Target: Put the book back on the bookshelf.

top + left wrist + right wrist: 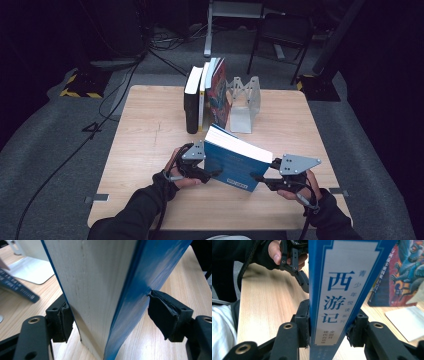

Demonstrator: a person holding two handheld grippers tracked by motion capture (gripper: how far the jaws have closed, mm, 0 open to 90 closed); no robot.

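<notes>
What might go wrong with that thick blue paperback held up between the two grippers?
The left gripper stands open around the thick blue paperback book, so the right gripper, clamped on its spine, bears it alone; the tilted book might twist or slip onto the wooden table. Carried toward the upright row of books, it may topple them.

- The blue book (235, 167) has a glossy cover that catches the light; its page edges are matt cream paper with a fine grain.
- The counter (150, 130) is pale wood with visible grain and a smooth, matt finish.
- The bookend (243, 102) looks like thin metal, light grey, with a dull shine.
- The left gripper (107, 315) has matt black plastic jaws; the pads (162, 315) are rough black rubber, a little wrinkled.
- The right gripper (329, 336) is the same black plastic, with small brass-coloured rivets.
- The grey plate (298, 163) on it is smooth and matt.
</notes>
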